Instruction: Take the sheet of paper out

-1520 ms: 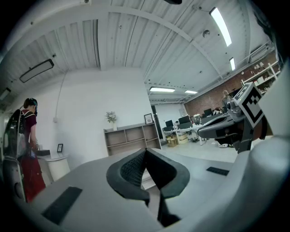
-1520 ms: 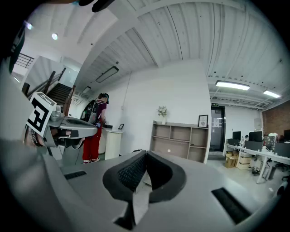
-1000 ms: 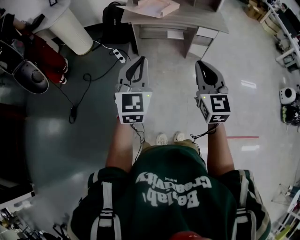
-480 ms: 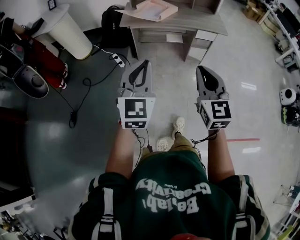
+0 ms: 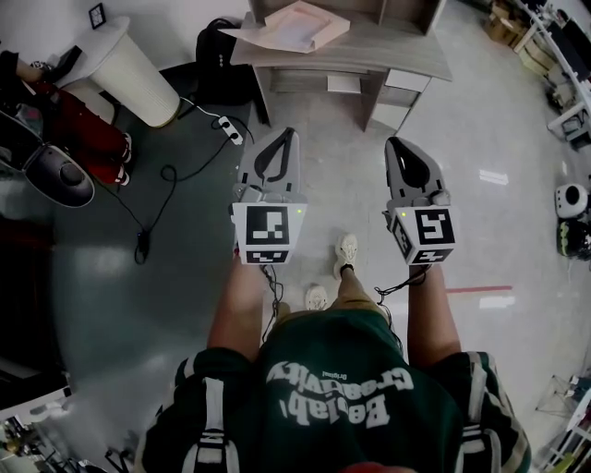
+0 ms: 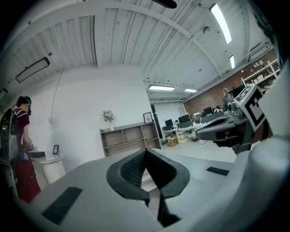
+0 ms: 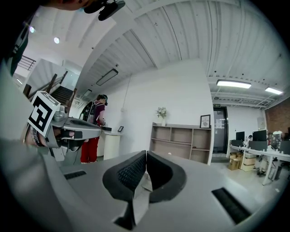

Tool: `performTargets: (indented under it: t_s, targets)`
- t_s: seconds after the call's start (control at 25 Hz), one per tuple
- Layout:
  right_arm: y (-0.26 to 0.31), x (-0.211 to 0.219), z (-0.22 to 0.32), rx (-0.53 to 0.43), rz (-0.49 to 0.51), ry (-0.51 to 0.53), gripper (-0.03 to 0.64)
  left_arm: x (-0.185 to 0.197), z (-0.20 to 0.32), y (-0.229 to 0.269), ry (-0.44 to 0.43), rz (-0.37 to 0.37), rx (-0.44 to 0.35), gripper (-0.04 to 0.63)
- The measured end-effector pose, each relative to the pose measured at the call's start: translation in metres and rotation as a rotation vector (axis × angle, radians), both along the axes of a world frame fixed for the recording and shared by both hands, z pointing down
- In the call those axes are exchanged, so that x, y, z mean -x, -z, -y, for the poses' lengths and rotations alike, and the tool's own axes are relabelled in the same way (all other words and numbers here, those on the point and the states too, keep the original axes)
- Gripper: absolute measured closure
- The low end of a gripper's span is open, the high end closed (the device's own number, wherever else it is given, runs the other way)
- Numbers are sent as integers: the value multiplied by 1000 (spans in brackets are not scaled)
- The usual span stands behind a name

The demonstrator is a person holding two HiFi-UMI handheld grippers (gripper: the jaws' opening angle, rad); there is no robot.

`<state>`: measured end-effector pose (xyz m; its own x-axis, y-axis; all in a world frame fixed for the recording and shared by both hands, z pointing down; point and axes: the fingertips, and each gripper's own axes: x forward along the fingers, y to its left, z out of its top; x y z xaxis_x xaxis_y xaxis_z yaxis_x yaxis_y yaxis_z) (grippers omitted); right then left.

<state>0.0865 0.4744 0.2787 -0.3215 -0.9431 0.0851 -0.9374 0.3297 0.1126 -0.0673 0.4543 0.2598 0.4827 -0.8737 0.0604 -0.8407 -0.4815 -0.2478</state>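
The left gripper (image 5: 290, 135) and right gripper (image 5: 395, 143) are held closed and empty at mid-frame. The sheet of paper (image 5: 242, 35) is seen at a pink tray's (image 5: 300, 23) left edge on the desk (image 5: 397, 57), top centre.

**Both tongs shut and held level**

The person holds the left tongs (image 5: 290, 135) and the right tongs (image 5: 392, 141) out in front, side by side and apart, pointing level. Each pair's jaws meet at the tips with nothing between them. The left forearm (image 5: 238, 309) and right forearm (image 5: 432, 309) are extended.
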Motion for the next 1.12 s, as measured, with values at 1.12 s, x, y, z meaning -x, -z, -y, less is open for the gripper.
performTargets:
  t_s: [1.12]
  targets:
    - [-23,-83,302,19,31,188,583,-94,276,-13,158,30,9,578]
